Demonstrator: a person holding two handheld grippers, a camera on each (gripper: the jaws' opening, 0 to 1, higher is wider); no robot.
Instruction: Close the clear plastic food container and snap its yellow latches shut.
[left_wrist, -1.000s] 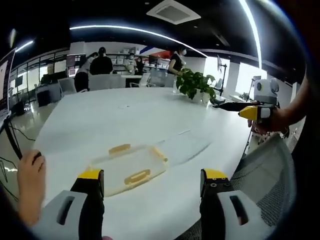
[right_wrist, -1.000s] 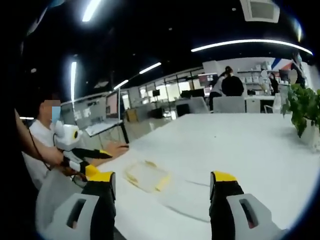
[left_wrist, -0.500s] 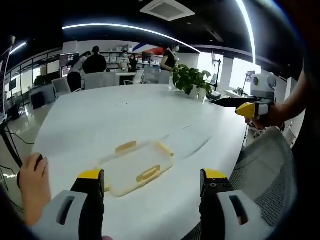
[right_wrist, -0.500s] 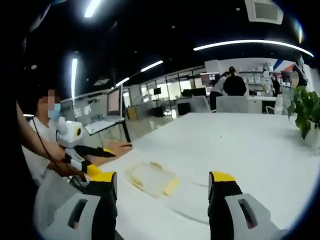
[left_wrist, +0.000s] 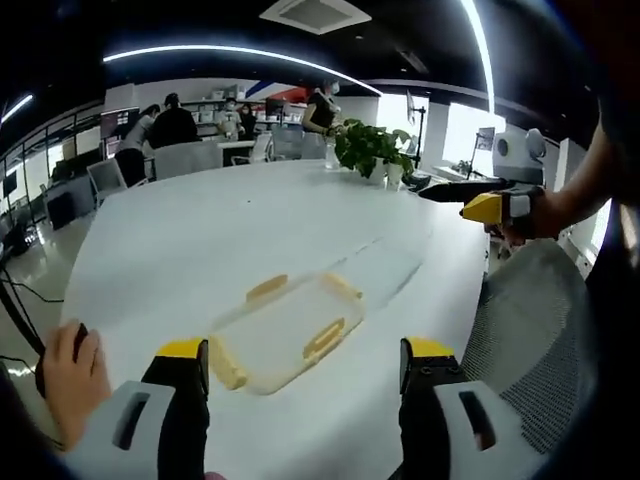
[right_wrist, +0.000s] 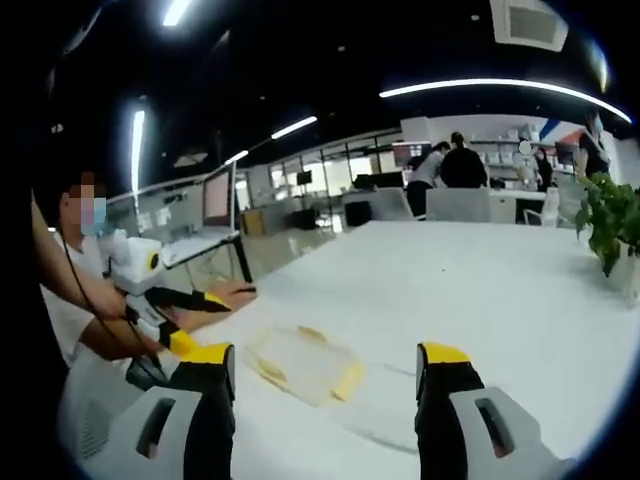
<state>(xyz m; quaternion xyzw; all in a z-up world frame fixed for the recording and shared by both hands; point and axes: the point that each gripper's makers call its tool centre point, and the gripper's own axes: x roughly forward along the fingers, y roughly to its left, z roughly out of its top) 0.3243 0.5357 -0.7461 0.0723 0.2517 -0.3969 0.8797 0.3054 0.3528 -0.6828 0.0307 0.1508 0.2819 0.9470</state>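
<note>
Clear plastic container (left_wrist: 290, 330) lies on the table (left_wrist: 200, 240) just ahead of the wide-open left tool (left_wrist: 305, 372).

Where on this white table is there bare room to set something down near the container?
Bare tabletop stretches from the clear food container to the potted plant and far chairs. Another free strip lies beyond the container in the right gripper view. It is crowded at the near edge, around the person's hand and both tools.

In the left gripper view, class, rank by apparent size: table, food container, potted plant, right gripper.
1. table
2. food container
3. potted plant and right gripper look alike; the plant stands farther off, so I leave them unranked.
</note>
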